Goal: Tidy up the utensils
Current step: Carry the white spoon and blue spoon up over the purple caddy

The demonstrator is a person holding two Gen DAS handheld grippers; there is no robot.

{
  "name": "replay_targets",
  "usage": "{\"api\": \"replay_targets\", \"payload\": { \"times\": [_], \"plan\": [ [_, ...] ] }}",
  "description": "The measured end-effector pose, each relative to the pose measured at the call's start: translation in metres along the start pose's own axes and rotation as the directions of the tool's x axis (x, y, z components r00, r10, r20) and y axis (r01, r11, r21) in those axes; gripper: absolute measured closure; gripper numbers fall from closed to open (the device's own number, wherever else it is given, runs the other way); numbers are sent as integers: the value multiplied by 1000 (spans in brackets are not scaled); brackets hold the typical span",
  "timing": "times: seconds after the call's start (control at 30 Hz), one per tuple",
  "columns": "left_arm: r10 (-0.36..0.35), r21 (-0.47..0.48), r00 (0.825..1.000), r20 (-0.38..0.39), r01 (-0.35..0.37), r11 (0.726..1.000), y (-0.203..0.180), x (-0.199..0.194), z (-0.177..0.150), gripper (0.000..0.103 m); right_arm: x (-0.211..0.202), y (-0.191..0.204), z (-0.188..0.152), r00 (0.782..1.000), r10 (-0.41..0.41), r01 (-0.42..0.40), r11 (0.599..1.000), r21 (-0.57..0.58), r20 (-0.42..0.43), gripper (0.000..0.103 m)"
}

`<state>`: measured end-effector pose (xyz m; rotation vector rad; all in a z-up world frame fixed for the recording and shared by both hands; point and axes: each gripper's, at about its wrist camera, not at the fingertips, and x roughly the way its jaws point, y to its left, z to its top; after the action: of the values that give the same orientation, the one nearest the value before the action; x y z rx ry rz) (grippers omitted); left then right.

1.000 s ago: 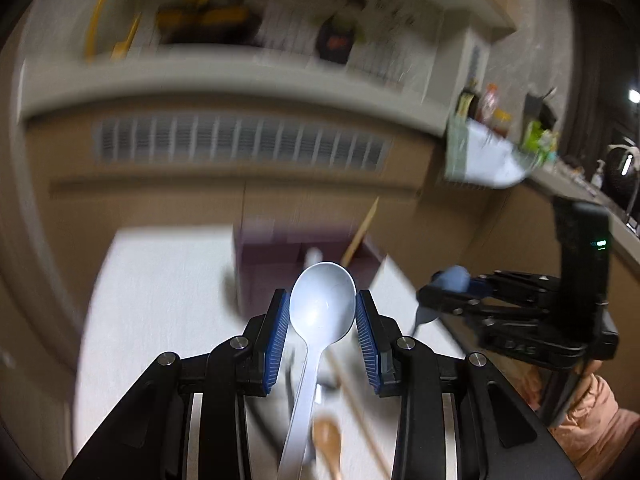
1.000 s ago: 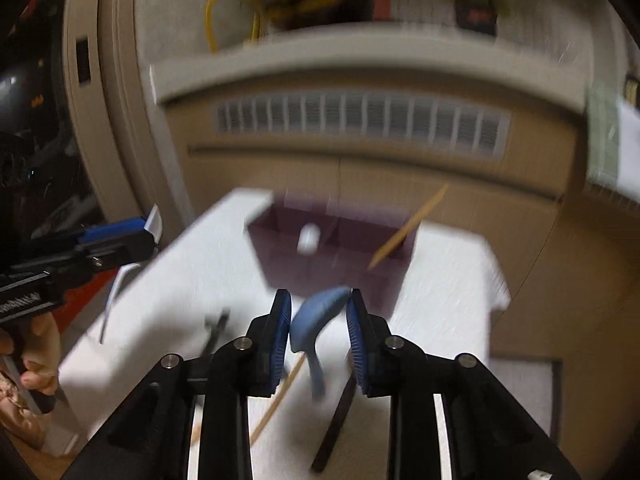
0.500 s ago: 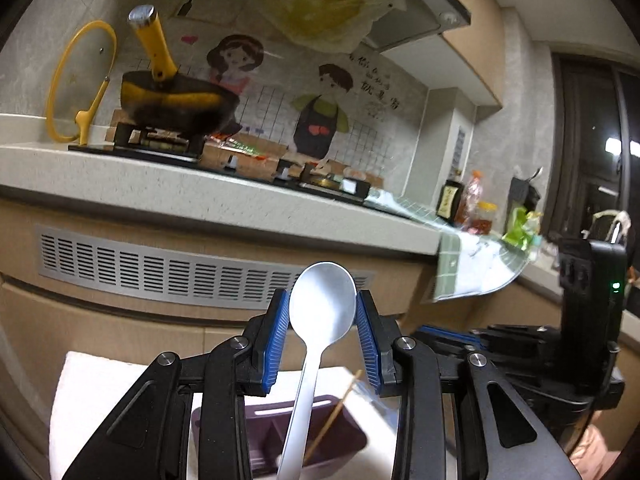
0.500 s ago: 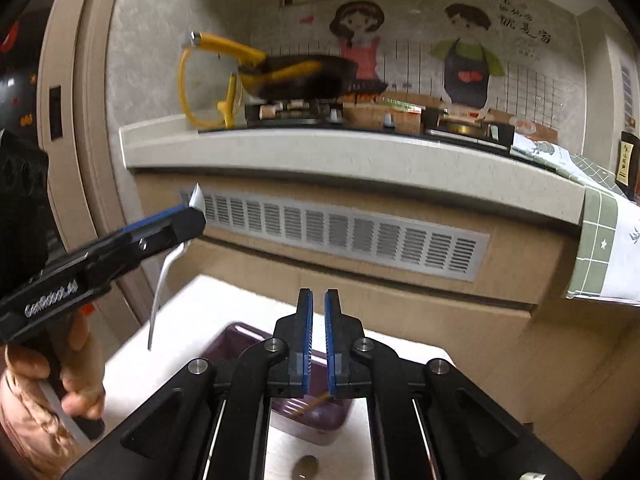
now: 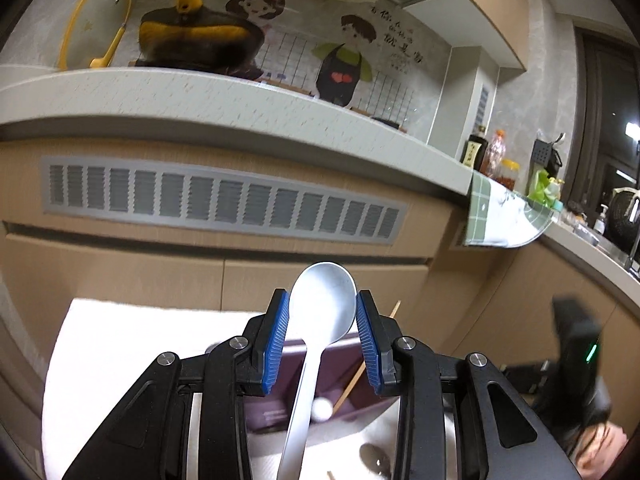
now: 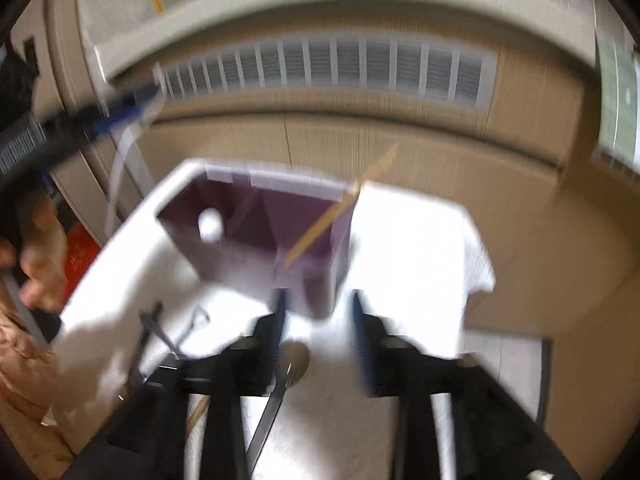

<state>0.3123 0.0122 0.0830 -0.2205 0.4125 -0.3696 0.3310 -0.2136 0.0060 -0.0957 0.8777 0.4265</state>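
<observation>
the right gripper point(image 6: 318, 320), a second ago clamped on a blue spoon, is now empty with its fingers opening over the spoons on the white tabletop point(image 6: 408, 240). the left gripper point(image 5: 322, 334) stays clamped on the grey plastic spoon point(image 5: 320, 320), nearing the purple divided organiser box point(image 6: 256, 240), likely its drop-off.

The left wrist view looks nearly level along its own fingers at the cabinet front and counter edge point(image 5: 240, 96), with the purple box point(image 5: 272, 408) low in the frame, close by. The right wrist view tilts more steeply down, blurred, with the same purple box point(image 6: 224, 248) at frame centre on the white cloth point(image 6: 408, 248). Both share the box, the cloth and the vent grille point(image 5: 224, 204).
</observation>
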Motion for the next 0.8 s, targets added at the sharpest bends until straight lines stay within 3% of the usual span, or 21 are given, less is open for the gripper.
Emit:
{"api": "replay_targets", "payload": {
  "times": [0.03, 0.17, 0.33, 0.4, 0.43, 0.57, 0.8],
  "plan": [
    [2, -9, 1000, -8, -2, 1000, 3, -1, -4, 68, 10, 4, -8, 1000, -1, 1, 1000, 13, -24, 52],
    [26, -32, 1000, -2, -26, 999, 10, -13, -14, 68, 55, 20, -40, 988, -35, 46, 997, 69, -147, 53],
    [74, -34, 997, 30, -73, 997, 15, -36, -27, 68, 77, 38, -51, 975, -122, 139, 987, 79, -186, 55],
    [84, -45, 996, 35, -82, 996, 17, -44, -33, 68, 78, 43, -50, 972, -167, 178, 983, 53, -168, 63],
    [86, -52, 996, 36, -84, 995, 18, -47, -35, 68, 77, 47, -51, 972, -173, 182, 983, 37, -160, 74],
    [87, -72, 996, 35, -84, 994, 20, -60, -41, 68, 59, 54, -53, 973, -200, 203, 979, 15, -116, 74],
    [64, -113, 996, 60, -56, 992, 15, -84, -42, 68, -7, 57, -53, 989, -141, 138, 987, 79, 41, 74]
  ]
}}
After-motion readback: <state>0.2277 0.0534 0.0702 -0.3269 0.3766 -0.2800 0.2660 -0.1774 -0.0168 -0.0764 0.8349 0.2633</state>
